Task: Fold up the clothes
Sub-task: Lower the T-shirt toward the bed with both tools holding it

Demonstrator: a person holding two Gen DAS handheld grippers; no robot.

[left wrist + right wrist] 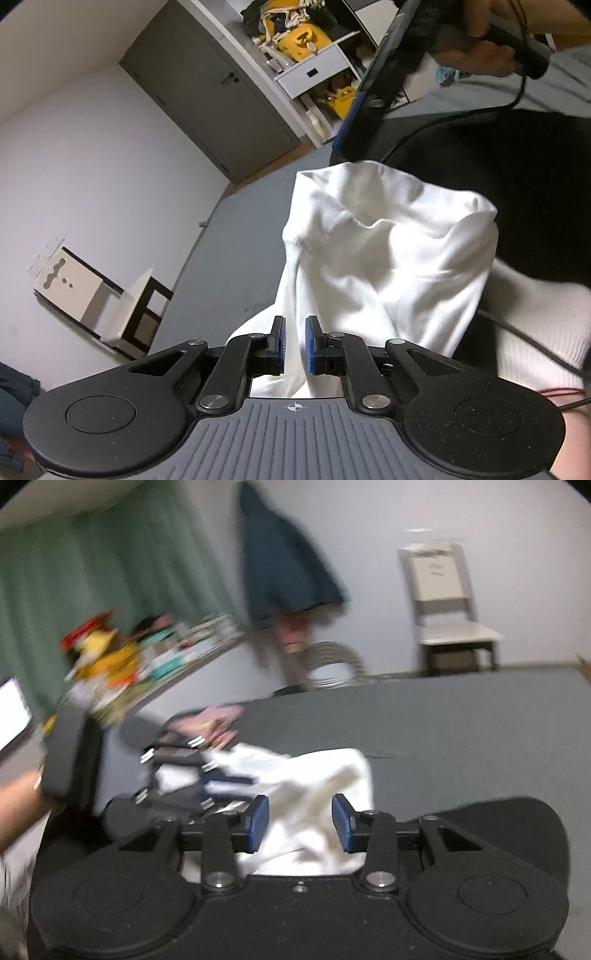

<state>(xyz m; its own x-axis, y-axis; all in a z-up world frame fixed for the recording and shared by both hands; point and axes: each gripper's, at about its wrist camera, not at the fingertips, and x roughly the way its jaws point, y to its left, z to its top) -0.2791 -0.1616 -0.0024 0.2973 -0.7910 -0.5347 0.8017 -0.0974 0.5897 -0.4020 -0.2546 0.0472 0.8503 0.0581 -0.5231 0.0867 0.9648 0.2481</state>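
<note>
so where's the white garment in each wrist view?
Left wrist: white garment fills the centre, bunched and lifted, a fold running down between the left tool fingers.
Right wrist: garment, blurred, low centre, behind the open right tool.
Shared landmark: the grey bed surface beneath it.

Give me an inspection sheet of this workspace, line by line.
Surface: grey sheet, mostly bare.
Job's things: white garment, bunched and partly lifted.
Clutter: nothing seen on the sheet.
Grippers: left gripper narrowly parted with a fold of the garment between its fingers, grip unclear; right gripper open over the garment.
Cables: black cable hanging from the right gripper's handle.
Surroundings: grey door, cluttered shelves, chair, green curtain.
</note>
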